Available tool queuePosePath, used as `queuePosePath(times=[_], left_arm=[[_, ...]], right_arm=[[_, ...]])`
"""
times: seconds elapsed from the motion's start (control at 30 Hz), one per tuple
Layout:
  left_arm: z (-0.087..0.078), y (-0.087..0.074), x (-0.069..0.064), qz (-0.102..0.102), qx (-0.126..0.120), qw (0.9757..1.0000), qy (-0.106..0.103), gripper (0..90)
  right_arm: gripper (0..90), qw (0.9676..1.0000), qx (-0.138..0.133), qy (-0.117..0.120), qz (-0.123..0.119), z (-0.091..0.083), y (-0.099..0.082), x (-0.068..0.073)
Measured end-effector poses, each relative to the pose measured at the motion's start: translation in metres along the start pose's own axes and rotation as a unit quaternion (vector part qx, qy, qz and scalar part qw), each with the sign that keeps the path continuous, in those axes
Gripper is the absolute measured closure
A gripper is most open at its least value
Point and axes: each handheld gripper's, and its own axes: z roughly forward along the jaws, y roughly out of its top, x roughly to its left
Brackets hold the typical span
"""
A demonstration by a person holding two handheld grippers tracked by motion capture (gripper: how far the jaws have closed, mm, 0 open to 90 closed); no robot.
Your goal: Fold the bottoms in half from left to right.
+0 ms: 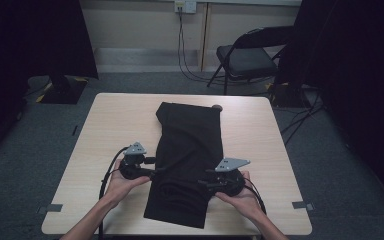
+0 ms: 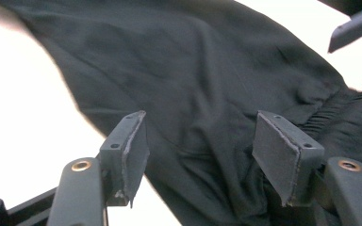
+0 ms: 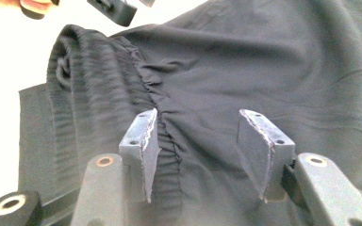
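A black pair of trousers (image 1: 187, 150) lies lengthwise down the middle of the pale wooden table (image 1: 260, 135), its gathered elastic waistband (image 3: 75, 94) bunched at the near end. My left gripper (image 1: 155, 172) rests at the garment's left edge, held in a hand. Its jaws stand open over the cloth (image 2: 200, 136), and the pads (image 2: 134, 150) are apart from the fabric. My right gripper (image 1: 203, 184) sits at the right edge by the waistband. It is open too (image 3: 198, 136), with cloth lying between the pads (image 3: 259, 150) but not pinched.
A folding chair (image 1: 247, 57) stands beyond the table's far right corner, with cables (image 1: 185, 60) hanging from a wall socket. Dark curtains flank both sides. Bare tabletop lies left and right of the trousers. A small dark spot (image 1: 217, 107) sits by the garment's far end.
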Motion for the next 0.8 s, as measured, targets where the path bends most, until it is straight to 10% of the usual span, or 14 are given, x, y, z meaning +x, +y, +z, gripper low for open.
queuePosePath(times=[0.2, 0.47, 0.8], left_arm=[[0.017, -0.008, -0.016, 0.055, 0.058, 0.9968, -0.002, 37.3], [0.011, -0.012, -0.017, 0.043, 0.068, 0.9967, -0.008, 36.8], [0.016, -0.007, -0.011, 0.037, 0.047, 0.9982, 0.007, 51.4]], right_arm=[[45.4, 0.9996, 0.004, 0.025, -0.013, 0.013, 0.009, 0.017], [41.4, 0.9954, 0.061, 0.062, -0.04, 0.043, -0.012, 0.051], [41.4, 0.993, 0.06, 0.092, -0.042, 0.031, -0.029, 0.058]])
